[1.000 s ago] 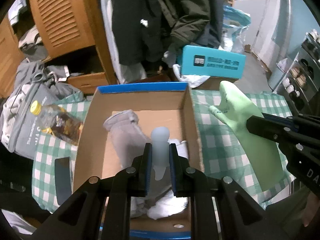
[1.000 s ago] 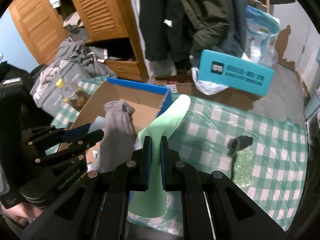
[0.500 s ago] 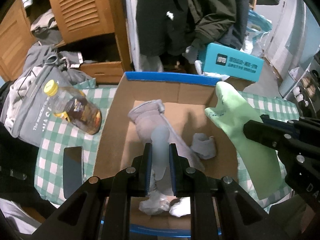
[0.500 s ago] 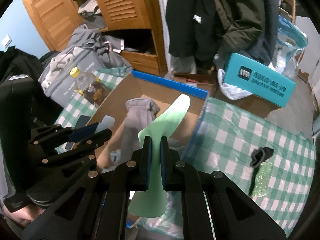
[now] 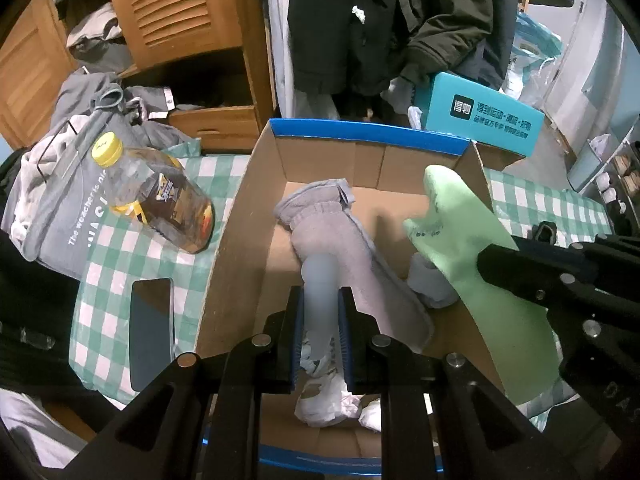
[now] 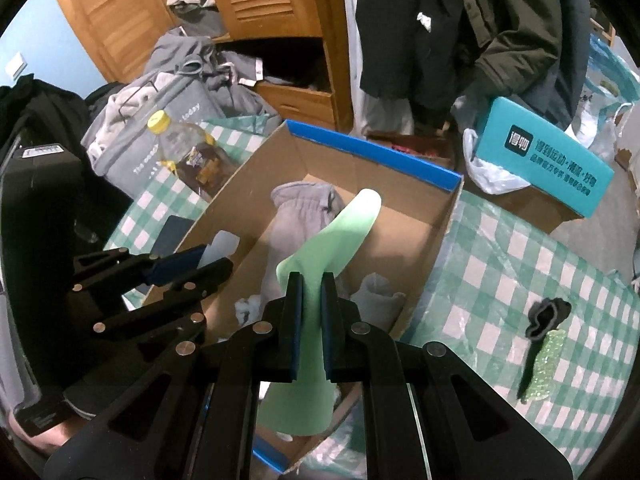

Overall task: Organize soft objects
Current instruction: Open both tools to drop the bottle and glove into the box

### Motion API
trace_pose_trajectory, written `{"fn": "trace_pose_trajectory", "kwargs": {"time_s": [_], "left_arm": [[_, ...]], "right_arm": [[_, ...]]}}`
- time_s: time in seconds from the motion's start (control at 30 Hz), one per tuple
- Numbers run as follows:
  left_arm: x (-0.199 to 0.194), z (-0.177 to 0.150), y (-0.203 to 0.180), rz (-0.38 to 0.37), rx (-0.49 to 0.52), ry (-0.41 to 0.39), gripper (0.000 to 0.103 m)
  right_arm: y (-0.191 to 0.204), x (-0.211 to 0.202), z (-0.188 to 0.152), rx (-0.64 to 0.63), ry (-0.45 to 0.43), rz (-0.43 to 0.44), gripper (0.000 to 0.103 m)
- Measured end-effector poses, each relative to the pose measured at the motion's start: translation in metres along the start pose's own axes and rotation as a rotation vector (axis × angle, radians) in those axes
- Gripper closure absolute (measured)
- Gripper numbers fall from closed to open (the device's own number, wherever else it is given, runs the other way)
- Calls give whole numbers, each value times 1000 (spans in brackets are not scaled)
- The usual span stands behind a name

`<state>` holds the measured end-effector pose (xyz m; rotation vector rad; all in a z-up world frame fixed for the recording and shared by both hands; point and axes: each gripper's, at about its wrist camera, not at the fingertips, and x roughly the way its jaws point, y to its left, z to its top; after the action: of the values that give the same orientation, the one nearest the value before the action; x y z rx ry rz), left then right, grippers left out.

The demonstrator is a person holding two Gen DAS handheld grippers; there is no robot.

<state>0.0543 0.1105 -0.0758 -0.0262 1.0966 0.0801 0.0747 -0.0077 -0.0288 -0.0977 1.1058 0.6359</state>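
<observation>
Green-and-white checked tablecloth [image 6: 500,280] covering the table, seen from both wrist cameras. On it stands an open cardboard box [image 5: 256,208] with blue rim edging; the box occupies the centre of both views.

Inside the box, a grey fleece glove [image 5: 340,248] lies lengthwise along the floor, cuff toward the far wall. Just beside it, toward the right wall, sits a small balled grey sock [image 5: 430,284]; crumpled white socks [image 5: 328,400] lie at the near end.

Right gripper [image 6: 311,312]: fingers pinching a pale green rubber glove [image 6: 340,232], which is held above the right part of the box, its finger end pointing up and away, its cuff hanging below the jaws. In the left view the same green glove overlaps the box's right wall.

Left gripper [image 5: 320,332]: fingers pinching a pale, translucent bluish-white soft piece [image 5: 318,280], rounded at its tip, held over the grey glove; what it is cannot be told.

Left of the box on the cloth: a plastic bottle [image 5: 160,196] with yellow cap, lying tilted, and a dark phone [image 5: 152,328] flat near the table edge. Right of the box: a small black item [image 6: 546,314] touching a glittery green strip [image 6: 546,364]. Beyond the table, a teal shoebox [image 5: 480,120].
</observation>
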Motion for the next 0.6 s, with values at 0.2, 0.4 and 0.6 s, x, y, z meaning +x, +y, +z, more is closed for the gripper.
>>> {"fn": "trace_pose_trajectory", "kwargs": {"time_s": [0.2,0.4,0.6], "left_arm": [[0,1,2,6,-11,6,84],[0,1,1,19,-8,4,65],[-6,2,0,31,4,-18,51]], "right_arm": [[-1,6,-1,6,15,3,95],[-4,6,-1,14,19,1,78],[-11,3,-1,50,6,5,53]]}}
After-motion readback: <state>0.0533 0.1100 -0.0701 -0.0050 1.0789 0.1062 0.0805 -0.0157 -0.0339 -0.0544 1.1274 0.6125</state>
